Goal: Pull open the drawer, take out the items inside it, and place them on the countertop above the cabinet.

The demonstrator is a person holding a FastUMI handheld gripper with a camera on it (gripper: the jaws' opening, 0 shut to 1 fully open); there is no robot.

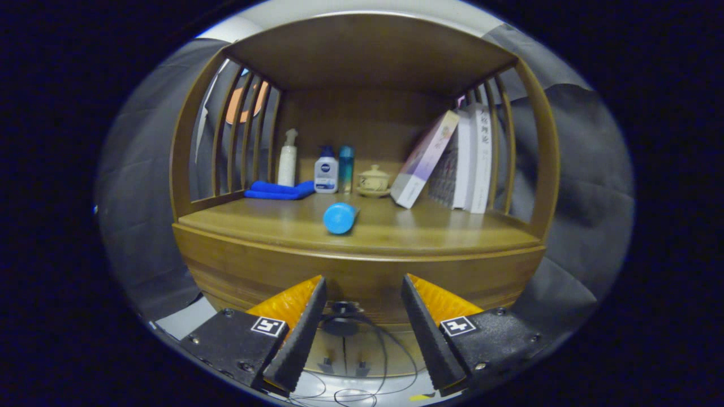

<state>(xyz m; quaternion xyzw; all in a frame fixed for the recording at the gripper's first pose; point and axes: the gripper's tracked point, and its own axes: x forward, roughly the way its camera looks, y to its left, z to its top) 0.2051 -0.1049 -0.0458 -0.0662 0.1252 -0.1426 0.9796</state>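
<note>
Can't tell what lies inside the drawer (362, 339), partly hidden behind the wide-apart gripper (362, 328) fingers. Too dim to make out the knob (341, 310) well.

A wooden cabinet (362, 265) with slatted sides stands before dark cloth walls (588, 186), dimly lit.

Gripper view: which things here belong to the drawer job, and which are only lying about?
Job: dark round drawer knob between the open gripper fingers; wooden countertop; blue cylinder lying on it.

Lying about: folded blue cloth, white spray bottle, lidded teacup, leaning books.
</note>
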